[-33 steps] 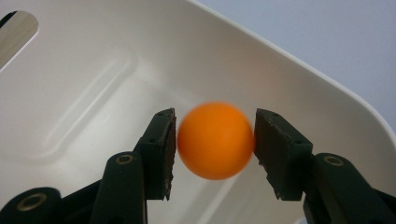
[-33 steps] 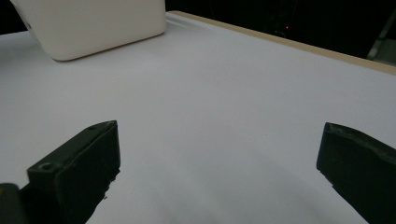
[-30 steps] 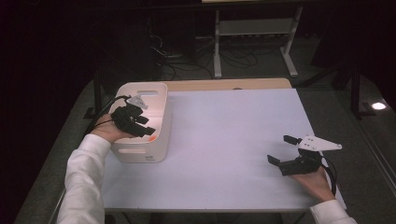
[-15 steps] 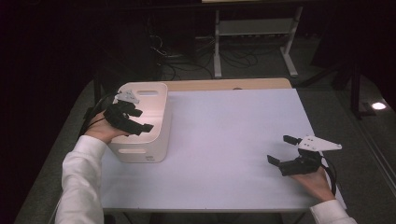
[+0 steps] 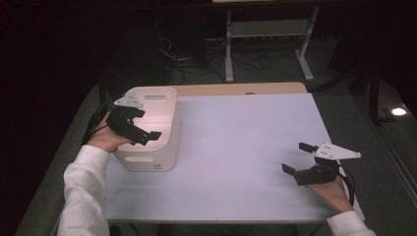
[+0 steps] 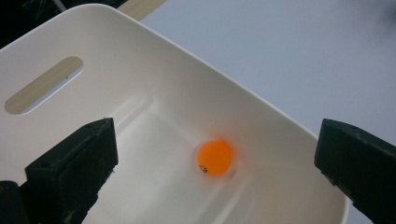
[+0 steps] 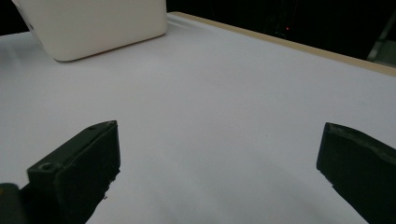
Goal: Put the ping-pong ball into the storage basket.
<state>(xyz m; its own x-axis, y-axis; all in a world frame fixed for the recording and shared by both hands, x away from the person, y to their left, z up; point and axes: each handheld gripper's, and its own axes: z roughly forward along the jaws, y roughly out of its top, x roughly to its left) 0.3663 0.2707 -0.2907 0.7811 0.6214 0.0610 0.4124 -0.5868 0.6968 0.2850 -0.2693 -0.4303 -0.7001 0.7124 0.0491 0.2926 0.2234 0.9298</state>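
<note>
Orange ball [image 6: 214, 157] lying inside white bin [image 5: 162, 105] at desk [image 5: 246, 147] left. Left tongs [image 5: 140, 125] hovering above bin, spread wide, empty. Right tongs [image 5: 296, 158] resting near right edge, wide apart, empty.

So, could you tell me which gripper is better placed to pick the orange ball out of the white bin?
Left. The left gripper hangs over the white bin, jaws open, looking at the orange ball on the bin's floor. The right gripper sits open across the table, far from the bin.
</note>
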